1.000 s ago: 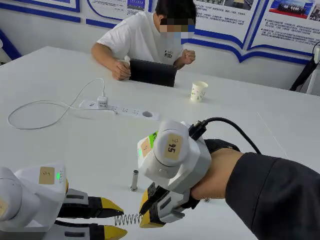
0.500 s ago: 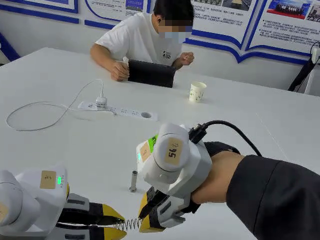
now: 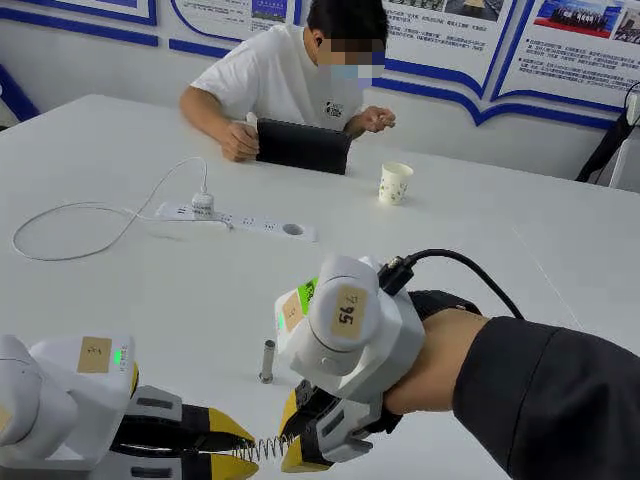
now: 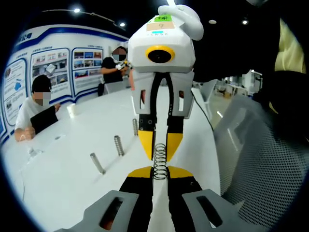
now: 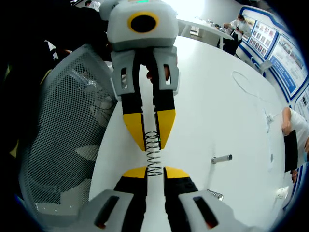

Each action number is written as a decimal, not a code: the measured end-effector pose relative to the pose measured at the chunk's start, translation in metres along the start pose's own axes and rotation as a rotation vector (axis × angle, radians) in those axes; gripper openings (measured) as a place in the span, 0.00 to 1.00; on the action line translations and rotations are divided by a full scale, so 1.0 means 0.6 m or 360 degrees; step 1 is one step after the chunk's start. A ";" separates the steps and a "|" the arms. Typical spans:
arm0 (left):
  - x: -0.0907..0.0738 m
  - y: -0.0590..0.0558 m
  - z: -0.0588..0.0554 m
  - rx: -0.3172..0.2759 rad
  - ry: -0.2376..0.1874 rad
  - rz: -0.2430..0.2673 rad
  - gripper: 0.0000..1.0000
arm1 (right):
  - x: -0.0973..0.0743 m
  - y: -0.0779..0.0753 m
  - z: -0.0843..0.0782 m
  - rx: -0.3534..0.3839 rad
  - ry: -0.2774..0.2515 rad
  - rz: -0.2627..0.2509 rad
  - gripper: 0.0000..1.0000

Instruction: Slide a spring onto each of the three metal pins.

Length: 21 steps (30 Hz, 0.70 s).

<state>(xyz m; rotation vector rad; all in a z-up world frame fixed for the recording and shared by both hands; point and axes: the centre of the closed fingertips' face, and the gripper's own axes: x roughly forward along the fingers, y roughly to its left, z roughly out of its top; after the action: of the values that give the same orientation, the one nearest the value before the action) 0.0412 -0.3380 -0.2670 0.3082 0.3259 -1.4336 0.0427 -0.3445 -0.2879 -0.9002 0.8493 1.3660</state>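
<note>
The left gripper [image 3: 238,455] is clenched on one end of the spring [image 3: 265,449]. The right gripper [image 3: 296,452] is clenched on the opposite end. The spring spans the short gap between the two opposed sets of jaw tips. A bare pin [image 3: 268,360] stands upright on the table [image 3: 150,300], just beyond the right gripper. Farther from the jaws, next to the bare pin, a coil-covered pin [image 4: 118,145] stands.

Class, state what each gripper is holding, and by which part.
Both grip one spring: the left gripper pinches one end, the right gripper the other.
</note>
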 end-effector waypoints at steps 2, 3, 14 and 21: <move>-0.001 0.001 0.003 -0.0007 -0.0014 0.0001 0.10 | 0.001 0.000 -0.001 -0.0001 0.0001 0.0001 0.13; -0.001 0.001 0.003 -0.0009 -0.0014 0.0003 0.10 | 0.001 -0.001 -0.001 -0.0001 -0.0001 0.0000 0.13; 0.001 0.007 -0.007 -0.0019 0.0009 0.0015 0.10 | -0.010 -0.004 0.014 -0.0018 -0.0037 -0.0018 0.12; 0.001 0.008 -0.008 -0.0026 0.0011 0.0022 0.10 | -0.021 -0.009 0.031 -0.0017 -0.0080 -0.0027 0.12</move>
<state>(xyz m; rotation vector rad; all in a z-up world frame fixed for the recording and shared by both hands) 0.0458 -0.3361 -0.2715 0.3016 0.3402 -1.4160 0.0471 -0.3327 -0.2686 -0.8759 0.7954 1.3742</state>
